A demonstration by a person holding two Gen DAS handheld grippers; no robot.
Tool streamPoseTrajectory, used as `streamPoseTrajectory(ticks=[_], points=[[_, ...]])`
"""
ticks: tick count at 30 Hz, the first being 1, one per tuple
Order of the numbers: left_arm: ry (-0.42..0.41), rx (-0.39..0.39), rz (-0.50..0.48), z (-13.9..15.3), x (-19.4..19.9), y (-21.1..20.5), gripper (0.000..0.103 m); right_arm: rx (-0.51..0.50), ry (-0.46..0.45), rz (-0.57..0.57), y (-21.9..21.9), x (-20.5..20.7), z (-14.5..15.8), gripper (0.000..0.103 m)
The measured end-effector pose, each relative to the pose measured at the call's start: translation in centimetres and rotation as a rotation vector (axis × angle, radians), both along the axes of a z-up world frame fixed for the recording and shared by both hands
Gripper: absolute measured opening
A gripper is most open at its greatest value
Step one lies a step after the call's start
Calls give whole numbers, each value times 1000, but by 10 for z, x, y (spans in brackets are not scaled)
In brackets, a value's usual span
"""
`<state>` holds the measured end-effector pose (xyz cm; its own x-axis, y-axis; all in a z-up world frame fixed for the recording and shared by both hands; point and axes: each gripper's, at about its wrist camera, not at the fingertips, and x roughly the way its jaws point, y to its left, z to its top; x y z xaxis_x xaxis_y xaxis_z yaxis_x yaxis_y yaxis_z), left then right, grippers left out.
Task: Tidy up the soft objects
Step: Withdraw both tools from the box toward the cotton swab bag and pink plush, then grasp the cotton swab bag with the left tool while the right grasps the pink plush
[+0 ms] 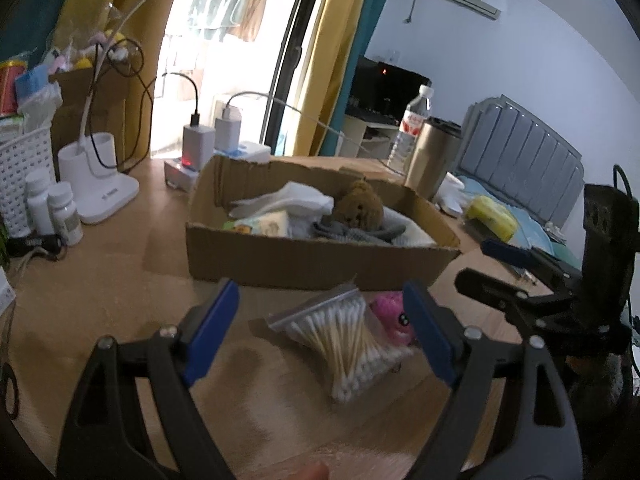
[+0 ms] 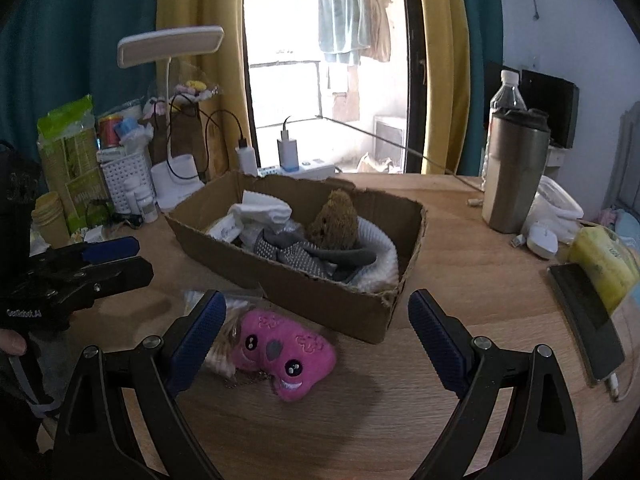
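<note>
At lower centre of the right wrist view, the pink plush toy (image 2: 286,354) lies on the tabletop (image 2: 460,280) before the box (image 2: 320,292), nearer the open right tool (image 2: 316,340); left tool (image 1: 320,328) open over cotton swabs (image 1: 344,340).

Daylit balcony door (image 2: 328,80) between yellow curtains (image 2: 192,60), wooden table (image 2: 400,400).

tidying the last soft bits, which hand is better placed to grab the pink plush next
Right, probably. The pink plush lies in the open between the right tongs, which stand open. The left tongs, also open, frame the bag of cotton swabs, which covers part of the plush from that side.
</note>
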<state>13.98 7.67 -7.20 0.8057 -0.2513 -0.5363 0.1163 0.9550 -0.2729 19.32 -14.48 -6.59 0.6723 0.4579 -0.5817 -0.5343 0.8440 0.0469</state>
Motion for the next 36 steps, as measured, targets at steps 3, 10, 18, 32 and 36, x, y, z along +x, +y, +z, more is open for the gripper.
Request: streamPoseTrajectory(ticks=[3,10,18,32,36], points=[[24,-19,-10,-9,2,0,86,-19,25,6,6,5,-7,94],[66,-42,-19,-21,7,0,86,-55,115,17,22,16,-28,80],[118,-54,-39,-30,15,-2,86,-90,164,29,36,21,-36,74],[209,6,-78,-38,27,-24,86,-115,178,47,30,14,-38,51],[241,7,-93,-40,33,-31,86,-98,174,48,19,13,-36,42]])
